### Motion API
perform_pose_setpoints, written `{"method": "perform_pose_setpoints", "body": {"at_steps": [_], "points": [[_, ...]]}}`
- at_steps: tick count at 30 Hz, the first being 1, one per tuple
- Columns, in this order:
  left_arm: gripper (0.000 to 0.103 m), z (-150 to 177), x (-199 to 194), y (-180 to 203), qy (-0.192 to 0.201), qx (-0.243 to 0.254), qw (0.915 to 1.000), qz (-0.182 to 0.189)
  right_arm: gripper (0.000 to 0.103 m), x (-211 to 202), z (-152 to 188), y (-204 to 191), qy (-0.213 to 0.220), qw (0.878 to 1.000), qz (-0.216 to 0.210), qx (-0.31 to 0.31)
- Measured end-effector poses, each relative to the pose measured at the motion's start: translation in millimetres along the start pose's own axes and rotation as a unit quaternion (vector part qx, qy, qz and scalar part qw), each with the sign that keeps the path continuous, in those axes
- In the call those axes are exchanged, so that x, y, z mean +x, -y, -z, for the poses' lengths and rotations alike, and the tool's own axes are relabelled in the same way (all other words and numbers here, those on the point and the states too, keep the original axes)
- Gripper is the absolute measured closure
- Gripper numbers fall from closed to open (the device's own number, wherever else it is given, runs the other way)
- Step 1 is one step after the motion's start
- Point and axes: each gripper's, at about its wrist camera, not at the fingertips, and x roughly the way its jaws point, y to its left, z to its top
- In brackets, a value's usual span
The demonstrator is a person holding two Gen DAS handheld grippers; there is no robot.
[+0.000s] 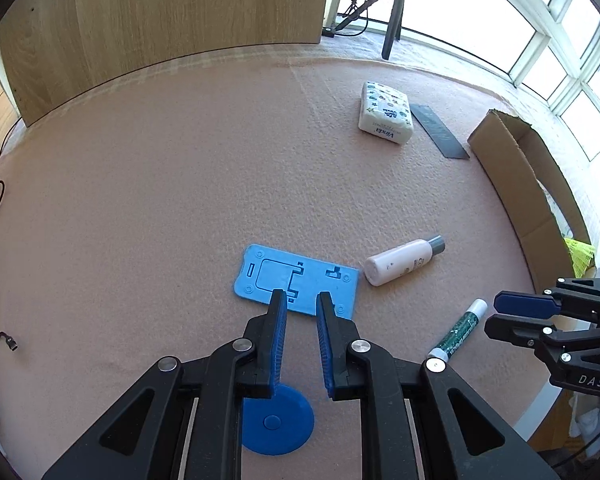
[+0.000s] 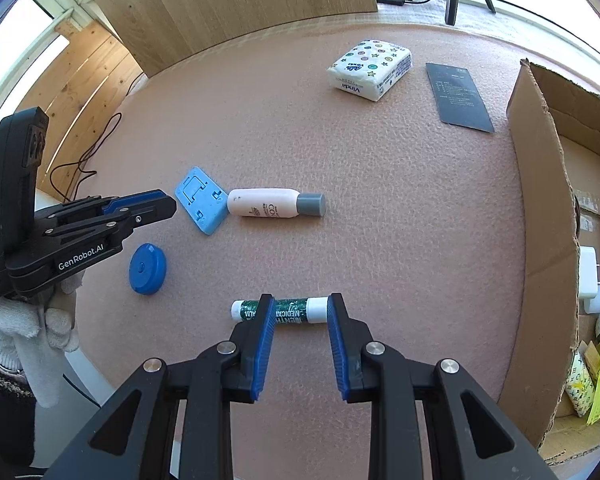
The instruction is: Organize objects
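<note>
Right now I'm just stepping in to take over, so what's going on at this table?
A person holds a gripper in each hand over a pink mat, sorting loose items. Neither grips anything. The left gripper hovers above the blue plate and blue disc; the right gripper hangs over the green tube. A cardboard box already holds items.

green balm stick (image 2: 290, 311) lies flat near blue disc (image 2: 147, 268).
</note>
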Motion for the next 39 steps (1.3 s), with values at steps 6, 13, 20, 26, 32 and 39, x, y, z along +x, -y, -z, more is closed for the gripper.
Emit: {"method": "perform_pose_setpoints", "body": {"at_steps": [6, 13, 20, 26, 32, 39], "points": [[0.080, -24.7, 9.9, 26.6, -0.007, 0.032, 0.9990, 0.029, 0.079, -1.9, 11.0, 5.7, -0.013, 1.000, -0.015, 0.016], [0.073, -37.9, 20.9, 36.8, -0.019, 0.033, 0.9984, 0.040, 0.078, 2.0, 20.3, 7.9, -0.023, 0.999, -0.031, 0.034], [0.073, -19.1, 15.5, 1.9, -0.054, -0.020, 0.9978, 0.033, 0.078, 8.8, 18.7, 7.6, -0.032, 0.998, -0.037, 0.041], [0.065, -8.4, 24.6, -21.3, -0.066, -0.060, 0.9954, 0.035, 0.078, 16.0, 17.2, 10.4, -0.041, 0.996, -0.051, 0.056], [0.057, -22.1, 33.3, -27.8, -0.060, -0.083, 0.9935, 0.050, 0.078, 22.6, 16.6, 15.8, -0.056, 0.993, -0.065, 0.076], [0.056, -46.4, 46.4, -24.2, -0.058, -0.085, 0.9945, 0.019, 0.076, 26.4, 8.8, 22.9, -0.055, 0.988, -0.081, 0.118]]}}
